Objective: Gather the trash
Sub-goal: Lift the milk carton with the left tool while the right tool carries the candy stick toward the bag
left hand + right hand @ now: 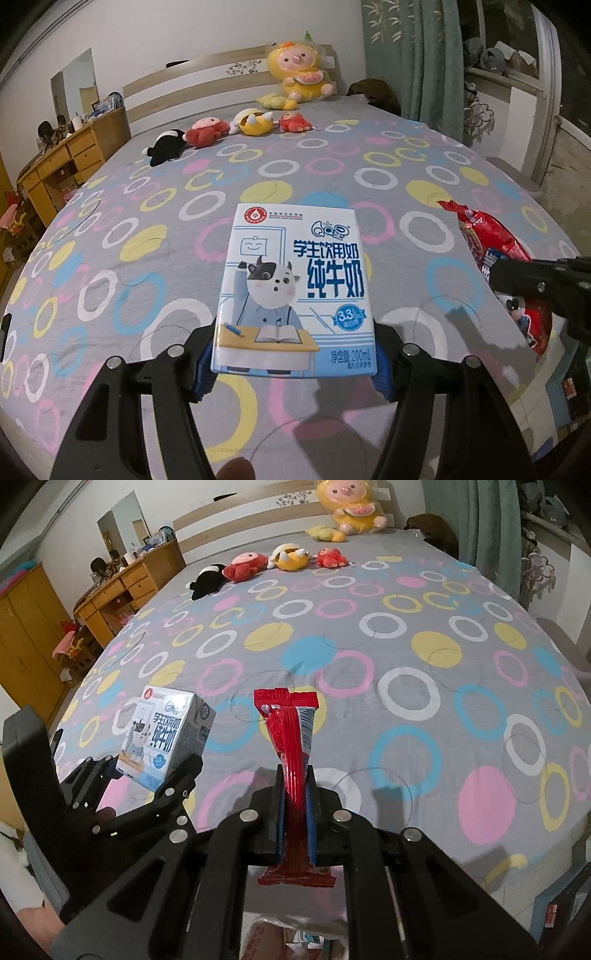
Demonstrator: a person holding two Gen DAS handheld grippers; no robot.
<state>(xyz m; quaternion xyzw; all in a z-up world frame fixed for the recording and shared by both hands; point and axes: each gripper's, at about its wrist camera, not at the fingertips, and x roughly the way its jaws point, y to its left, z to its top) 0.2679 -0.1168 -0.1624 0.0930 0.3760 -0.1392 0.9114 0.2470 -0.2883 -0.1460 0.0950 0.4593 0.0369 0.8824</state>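
Observation:
My left gripper is shut on a blue and white milk carton, its blue pads pressed against the carton's lower sides, above the bedspread. The same carton and left gripper show at the left of the right wrist view. My right gripper is shut on a red snack wrapper, which stands upright between the pads and sticks out below them. That wrapper also appears at the right edge of the left wrist view, with the black right gripper arm beside it.
A bed with a grey bedspread printed with coloured rings fills both views. Several plush toys lie in a row near the headboard, with a large yellow plush behind. A wooden desk stands left; curtains hang right. A bag opening shows below.

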